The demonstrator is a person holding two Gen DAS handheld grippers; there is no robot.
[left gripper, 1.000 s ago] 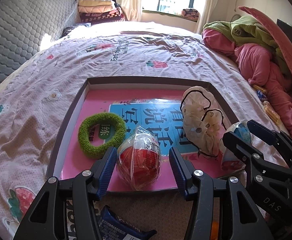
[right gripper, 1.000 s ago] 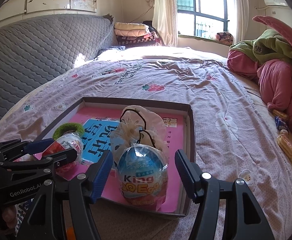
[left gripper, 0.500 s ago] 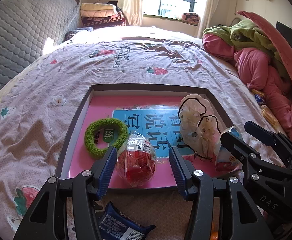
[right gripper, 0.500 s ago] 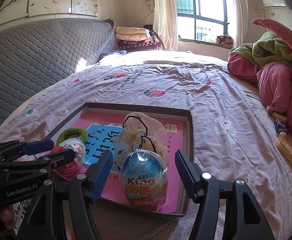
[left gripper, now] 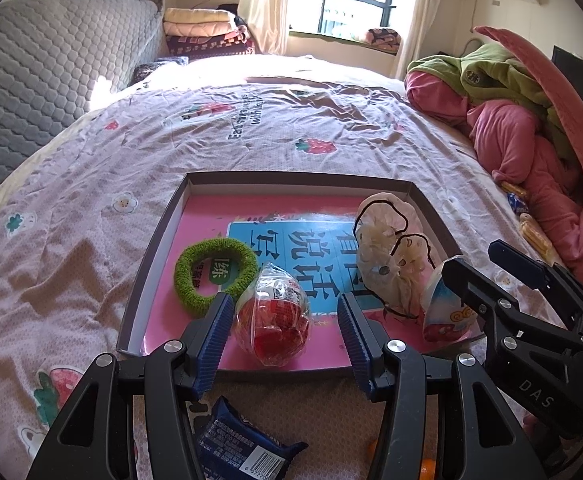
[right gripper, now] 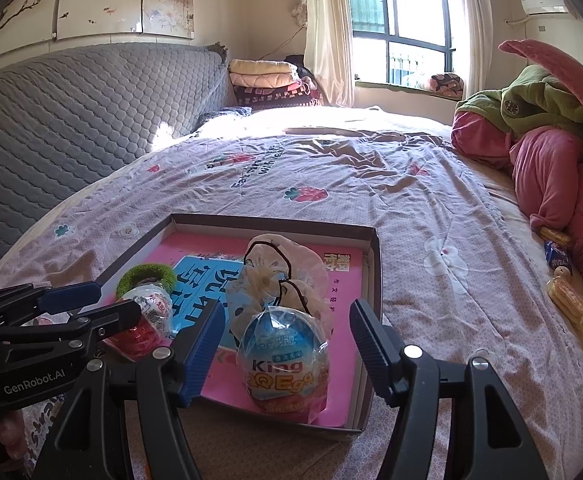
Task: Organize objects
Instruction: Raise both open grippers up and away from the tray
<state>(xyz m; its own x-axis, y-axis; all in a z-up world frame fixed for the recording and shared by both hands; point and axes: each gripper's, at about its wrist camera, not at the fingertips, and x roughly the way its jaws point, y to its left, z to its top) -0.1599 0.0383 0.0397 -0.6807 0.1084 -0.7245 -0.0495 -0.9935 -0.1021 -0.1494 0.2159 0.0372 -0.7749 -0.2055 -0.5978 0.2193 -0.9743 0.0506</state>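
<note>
A shallow dark tray (left gripper: 299, 178) lies on the bed with a pink and blue book inside it. On the book are a green hair ring (left gripper: 215, 276), a clear bag of hair ties (left gripper: 387, 256), a red wrapped egg (left gripper: 271, 320) and a blue wrapped egg (right gripper: 285, 364). My left gripper (left gripper: 283, 328) is open; the red egg rests between its blue pads, with a gap on the right side. My right gripper (right gripper: 287, 344) is open too, and the blue egg stands between its fingers with space on both sides.
A dark blue snack packet (left gripper: 247, 444) lies on the bedspread just in front of the tray. More small snack packets (right gripper: 563, 300) sit at the right, below a heap of pink and green blankets (left gripper: 531, 140). A grey quilted headboard (right gripper: 71, 120) rises at the left.
Both views have drawn back slightly from the tray, so the eggs look a little smaller. The eggs stay where they rest and the jaws keep the same width.
</note>
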